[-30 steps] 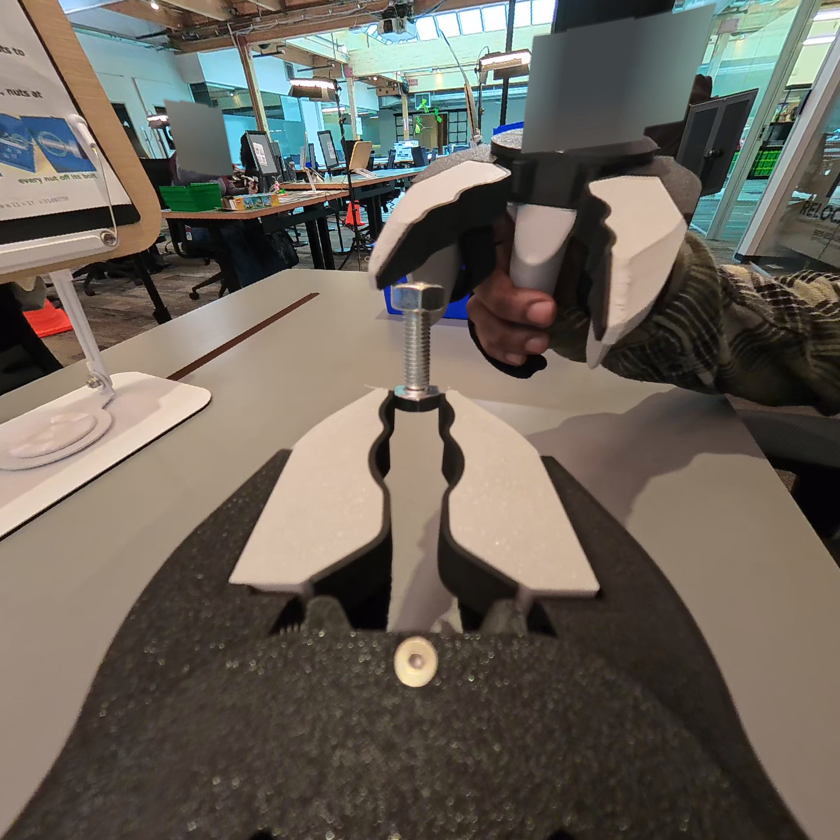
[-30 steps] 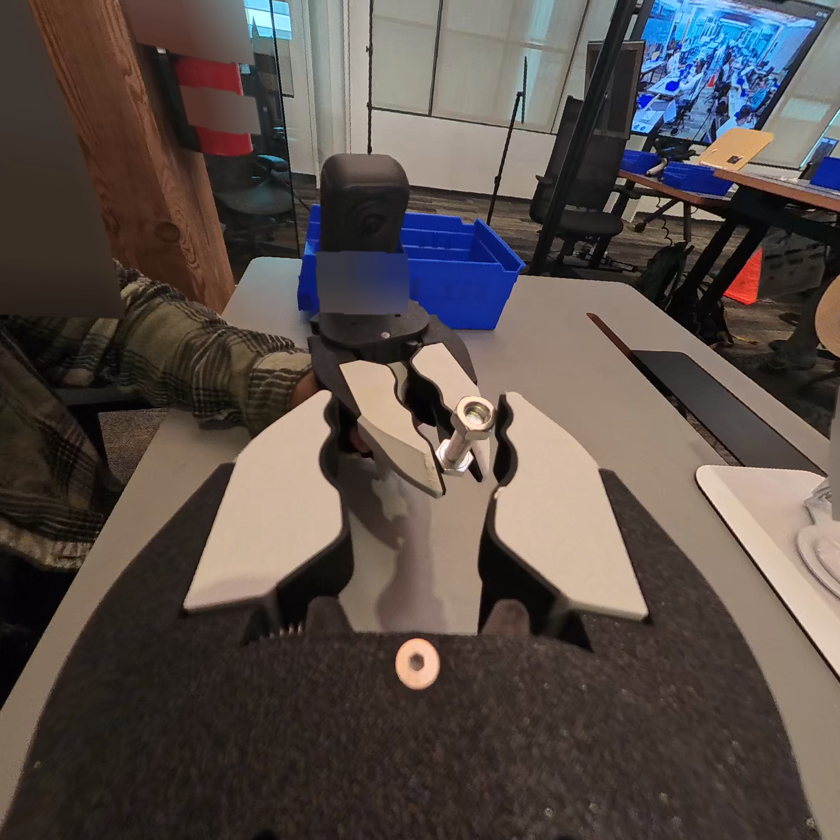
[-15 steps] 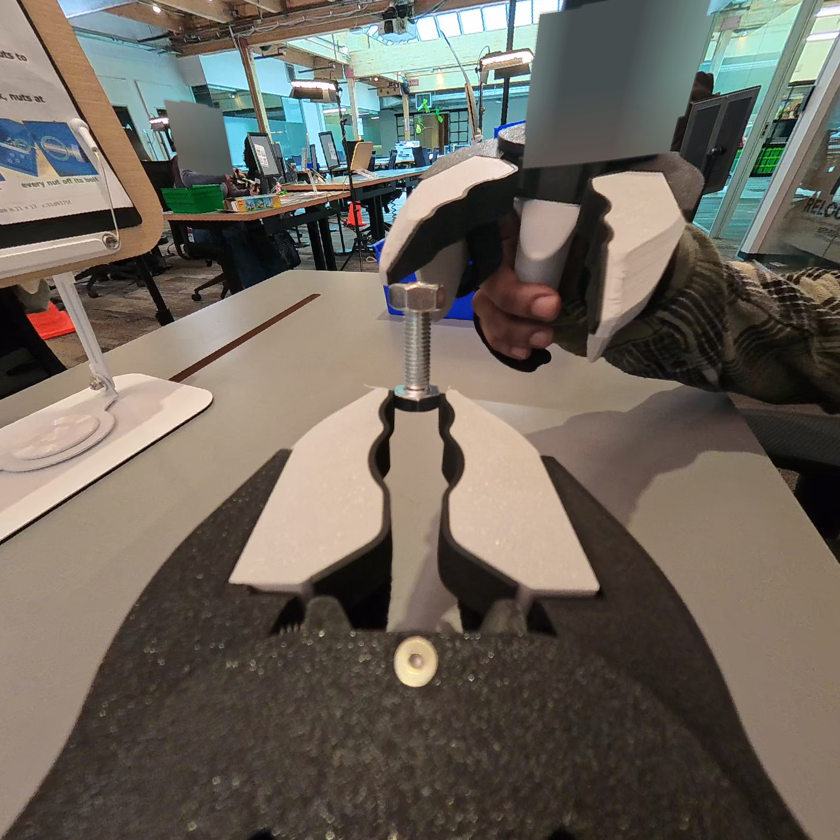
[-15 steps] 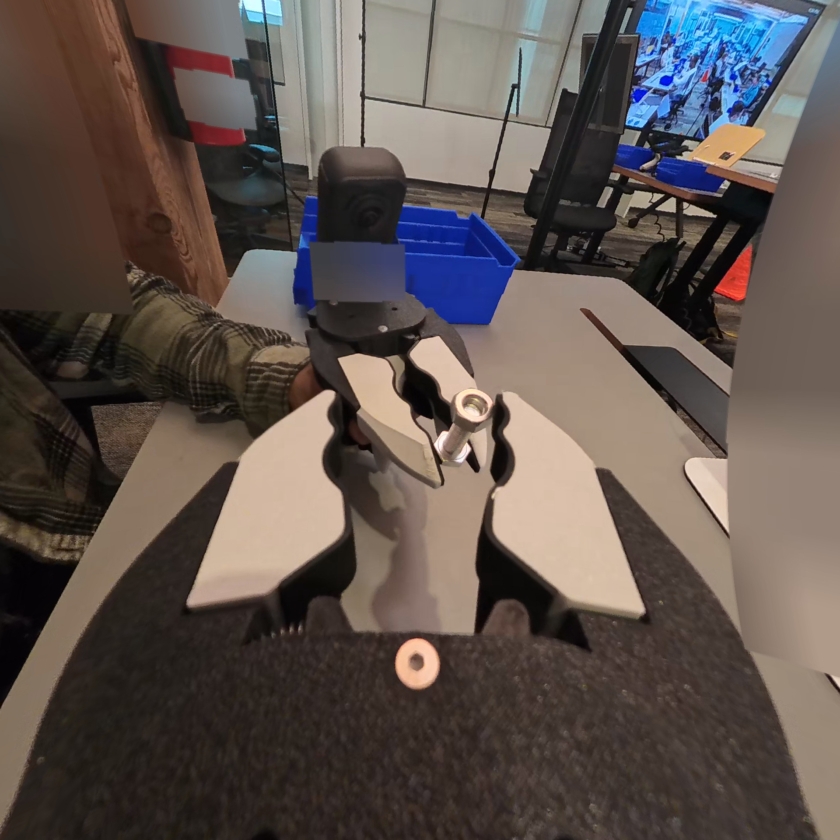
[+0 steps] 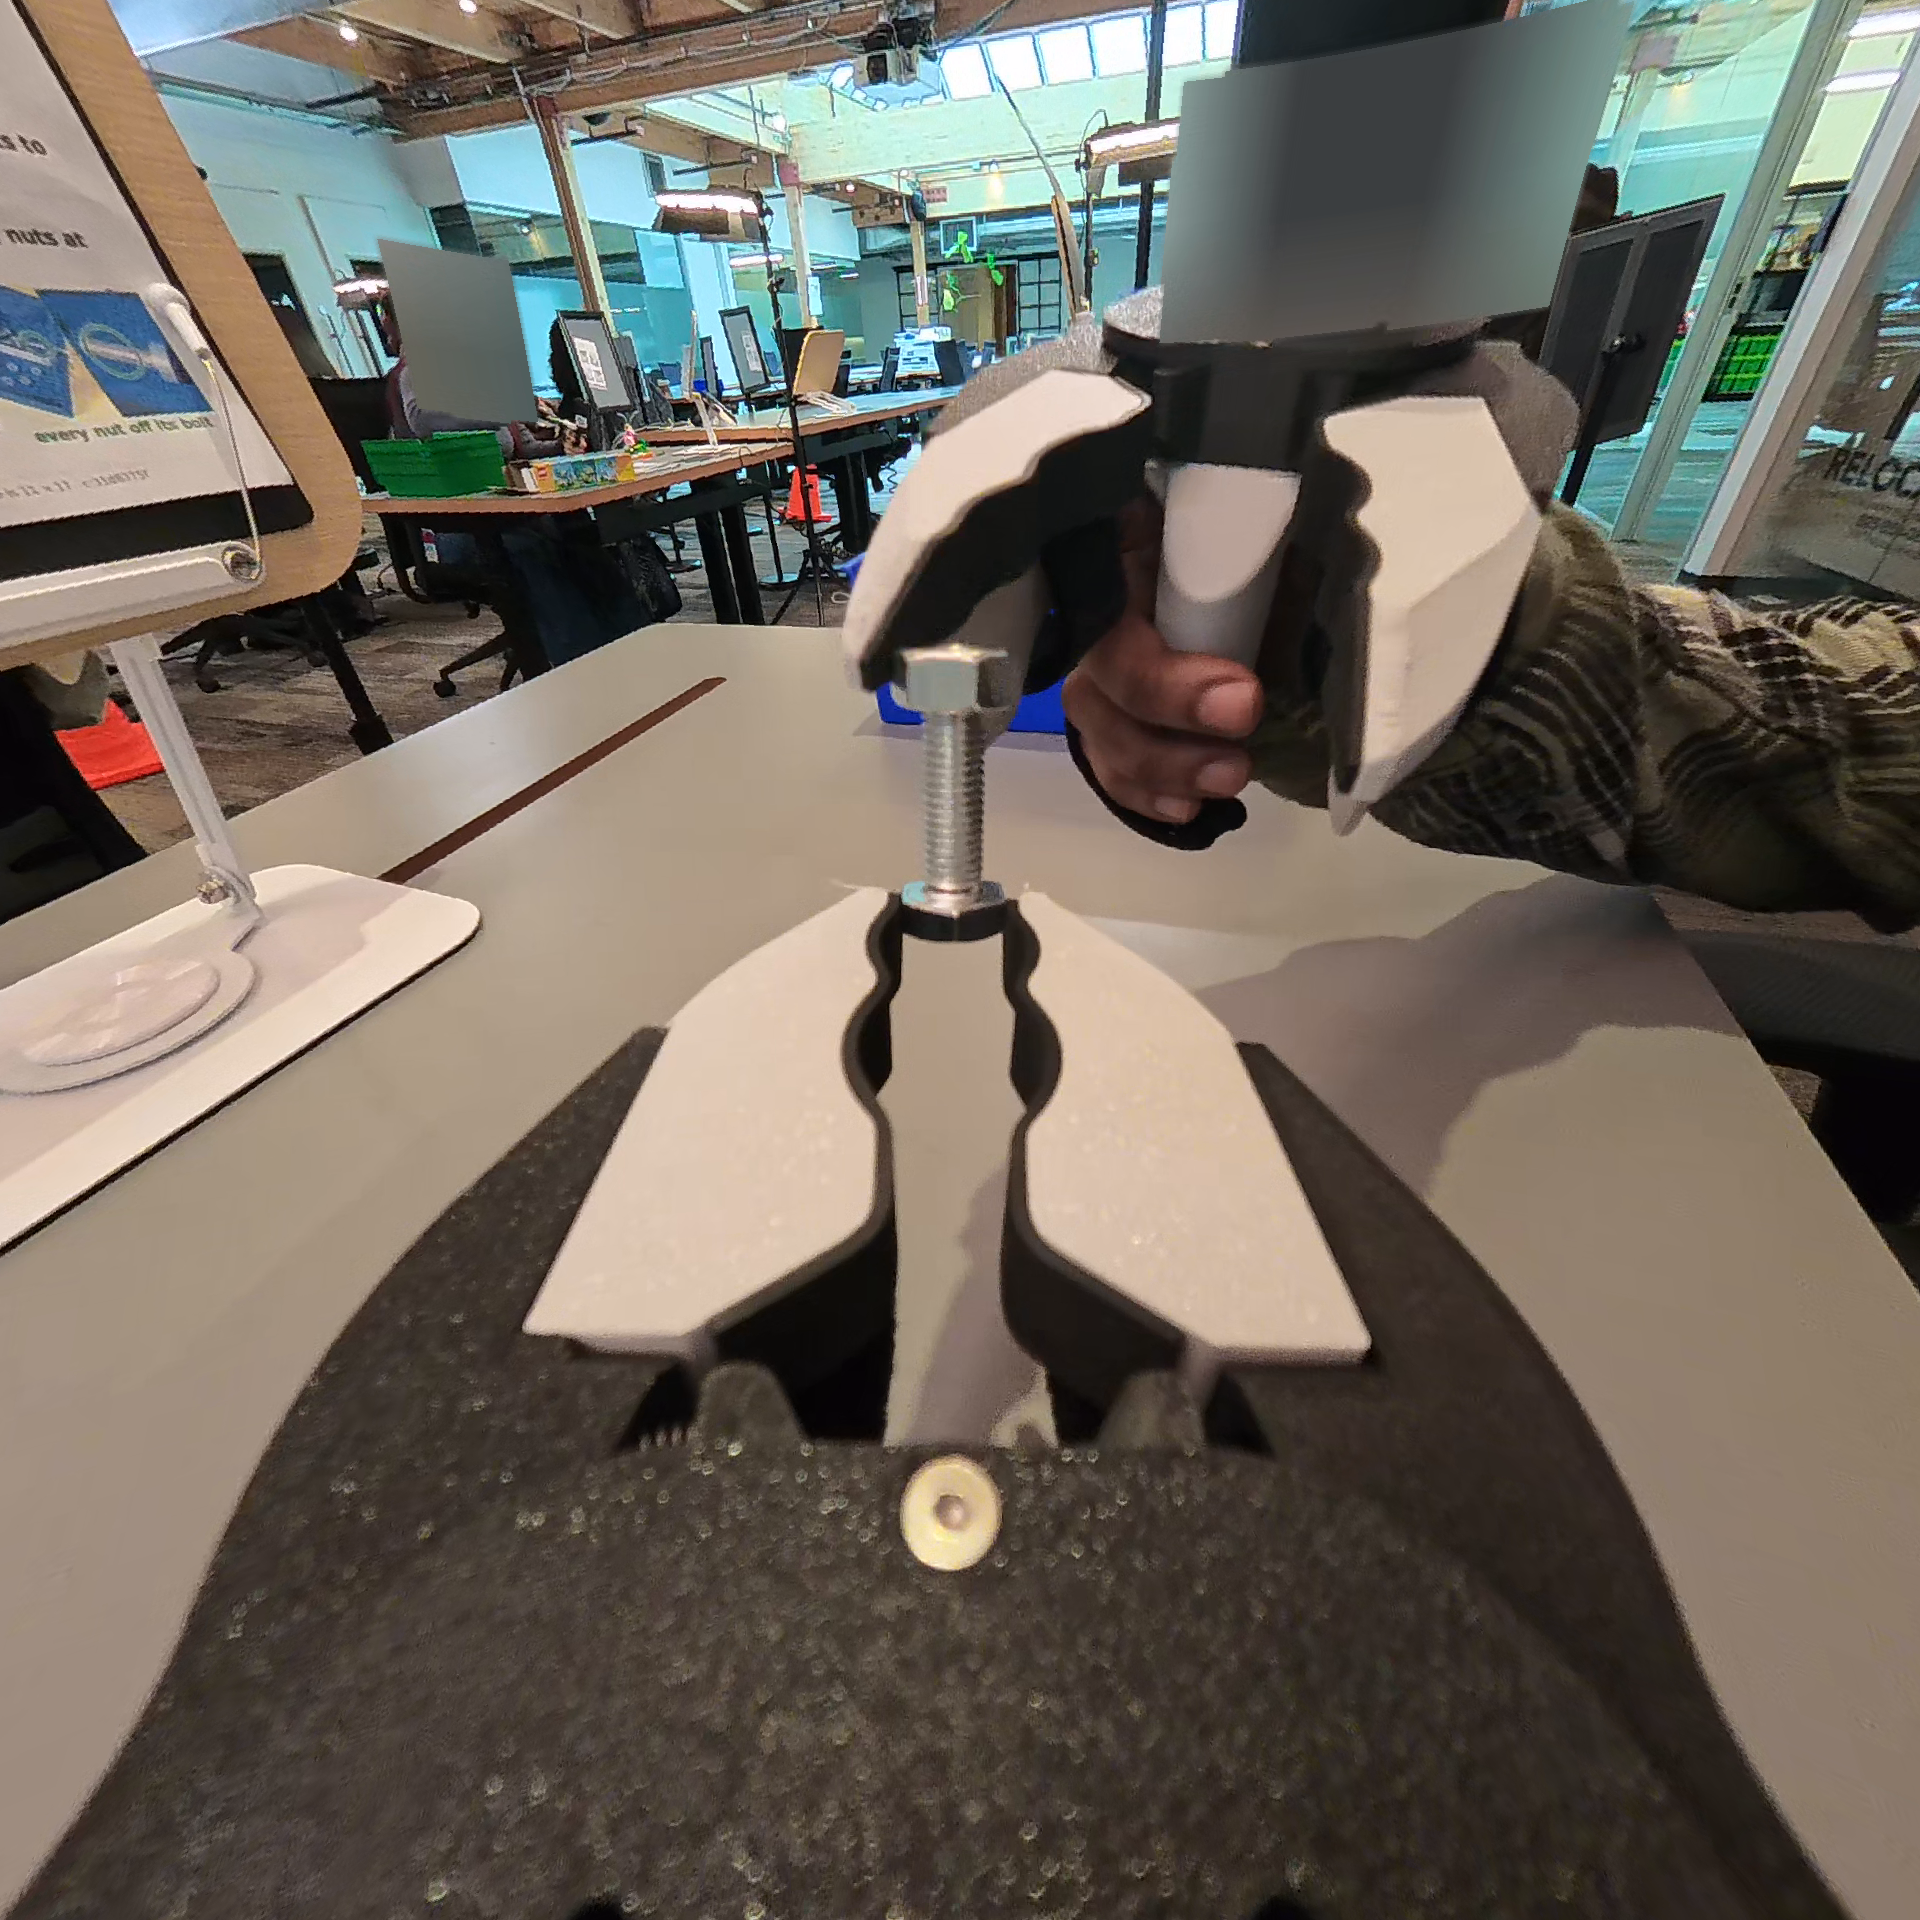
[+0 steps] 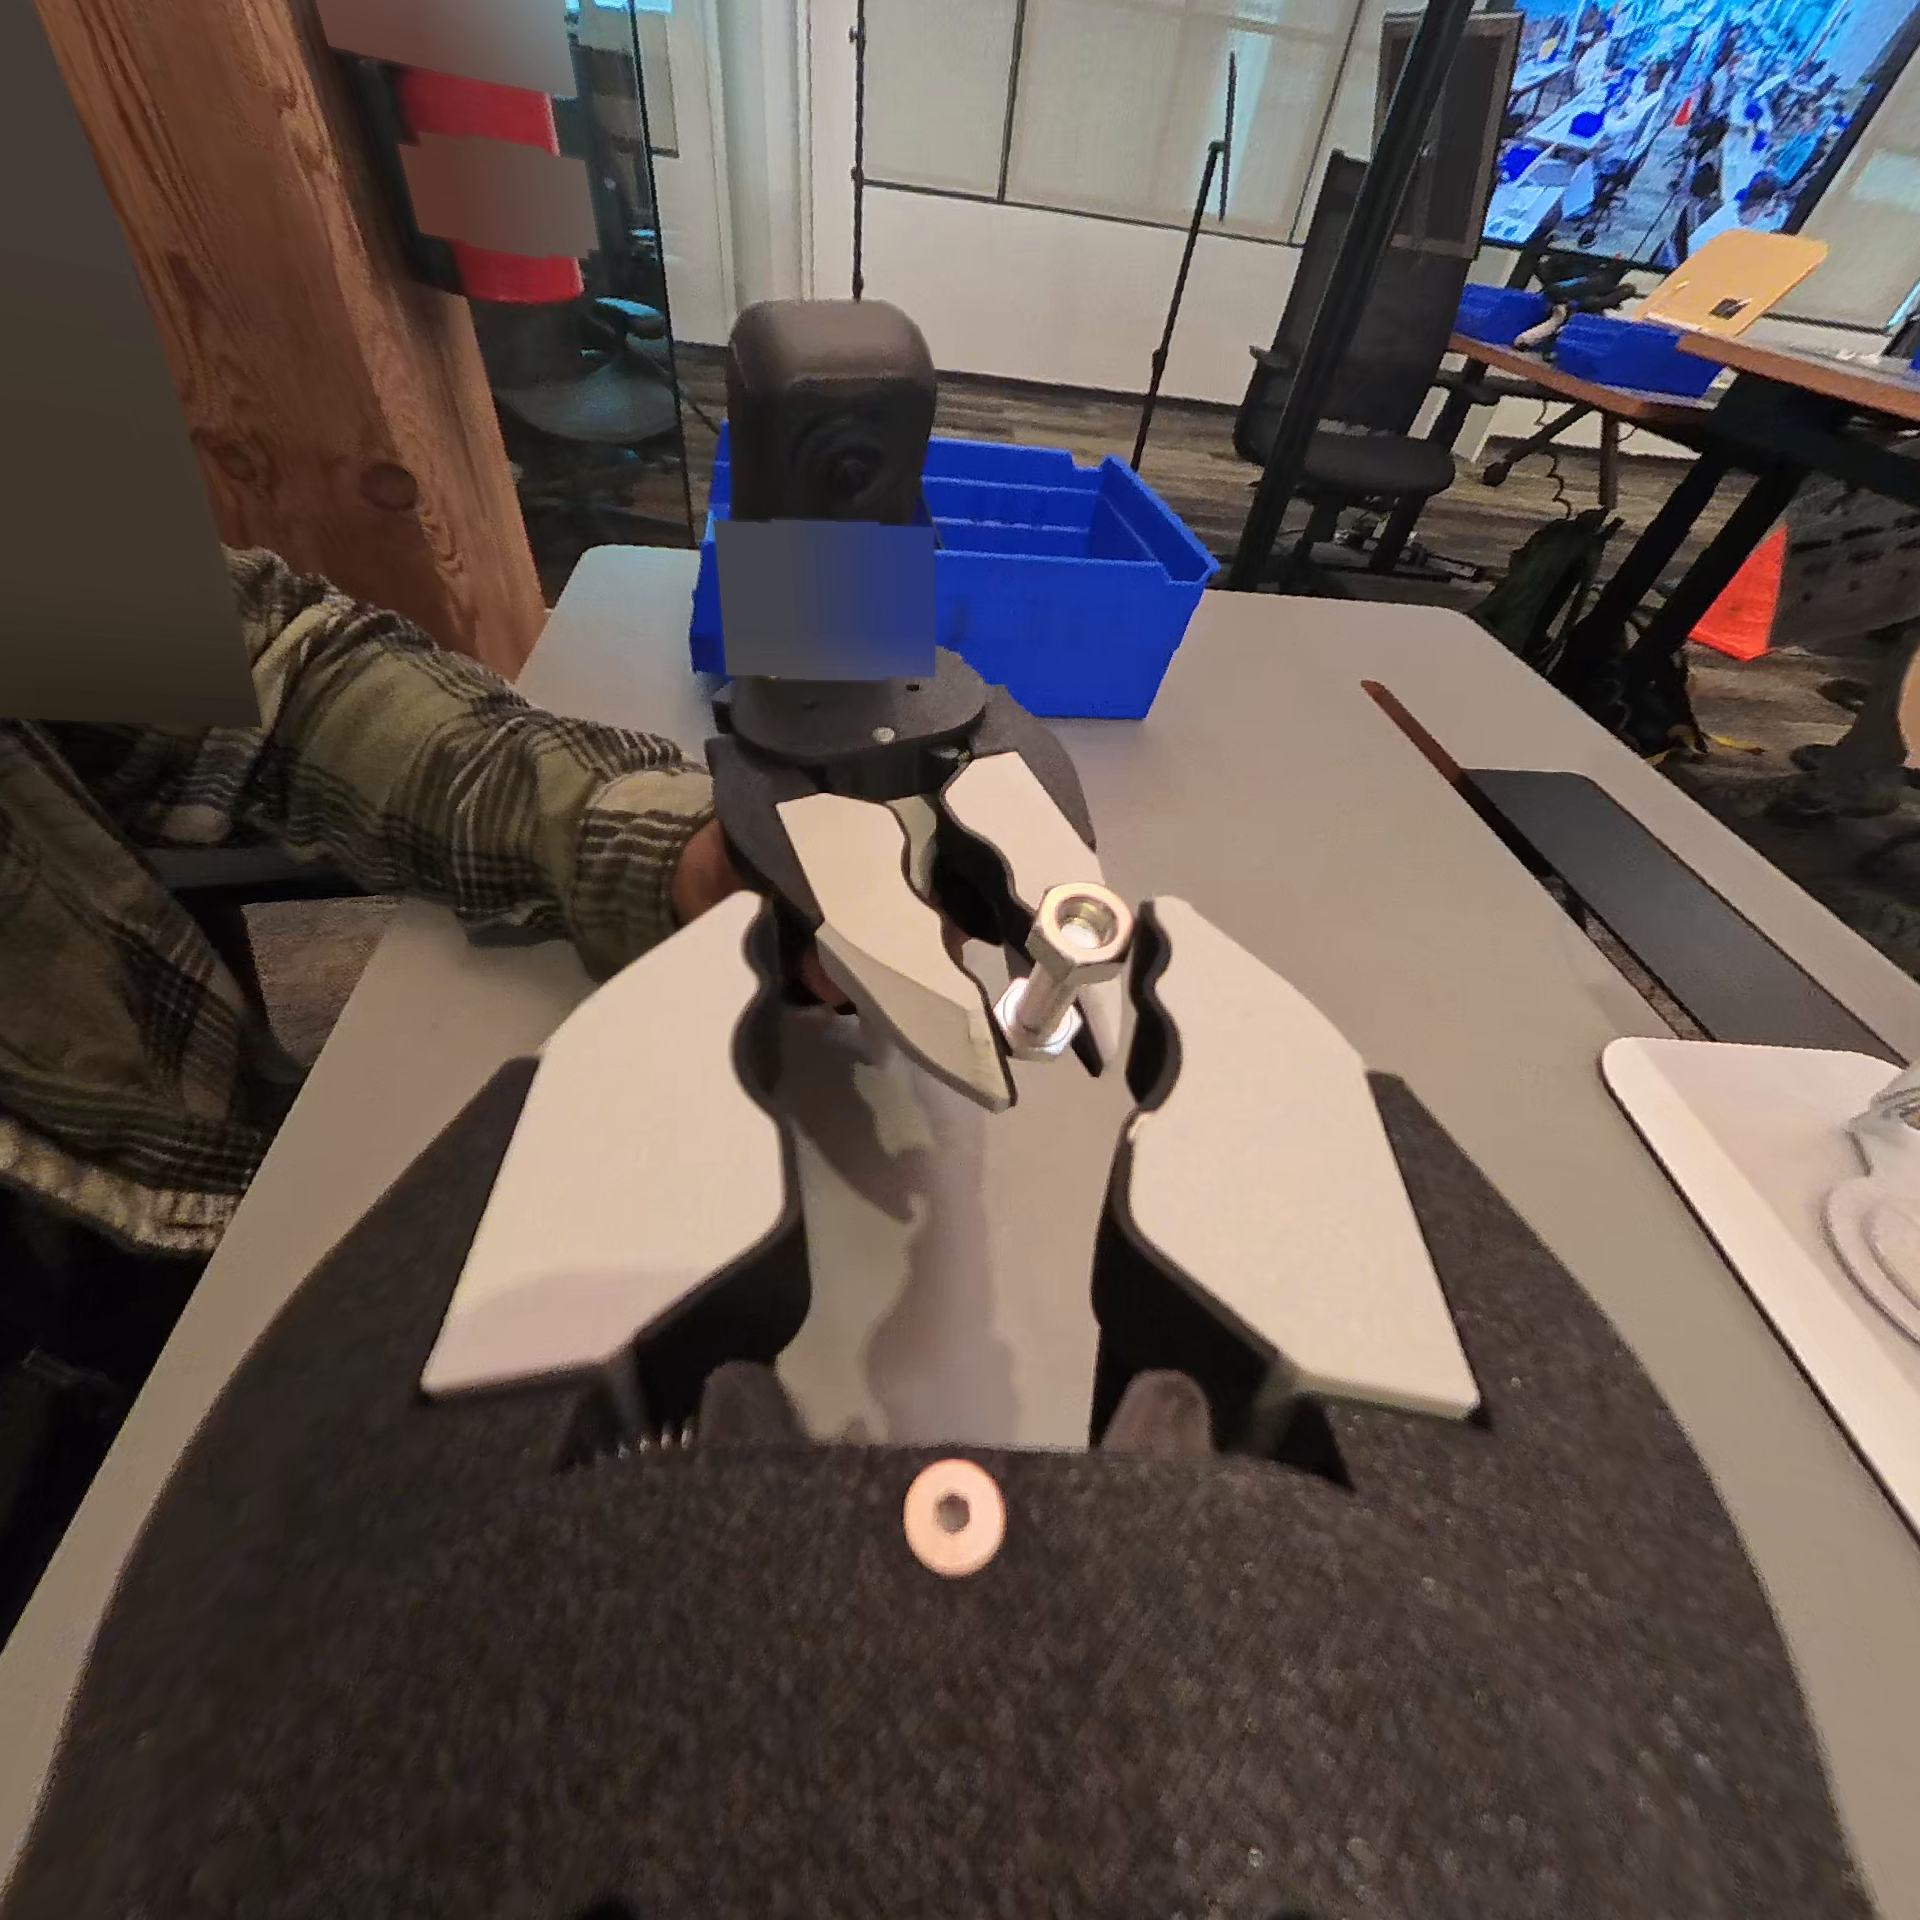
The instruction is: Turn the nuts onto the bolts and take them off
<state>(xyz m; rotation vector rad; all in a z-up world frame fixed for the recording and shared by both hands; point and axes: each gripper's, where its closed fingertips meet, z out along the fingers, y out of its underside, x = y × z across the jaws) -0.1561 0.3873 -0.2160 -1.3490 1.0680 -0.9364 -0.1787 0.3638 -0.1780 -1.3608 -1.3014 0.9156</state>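
Two grippers meet over one hex bolt (image 5: pixel 954 764) near the middle of both frames. Your left gripper (image 5: pixel 952 920) has its white fingers (image 5: pixel 748 1132) drawn in narrow at the tips, clamped on the hex nut (image 5: pixel 952 902) at the lower end of the threaded shank, so the bolt stands upright above them with its head on top, just above the frame's centre. In the right wrist view the same bolt (image 6: pixel 1060 971) tilts toward the camera, head end nearest you, with the nut (image 6: pixel 1034 1023) at the far end held in the left gripper's (image 6: pixel 1013 1039) tips.

Your right gripper (image 6: pixel 945 940) has its fingers spread wide, one on each side of the bolt head; the right-hand finger (image 6: pixel 1262 1153) sits just beside the head, and you cannot tell whether it touches. From the left wrist view the right gripper (image 5: pixel 1101 727) hangs in the upper middle, one finger directly behind the head.

Beyond, a blue bin (image 6: pixel 1049 592) stands on the grey table (image 6: pixel 1299 790), upper centre of the right view. At the left edge of the left view stands a white stand base (image 5: pixel 260 987) holding a wooden board (image 5: pixel 260 416).
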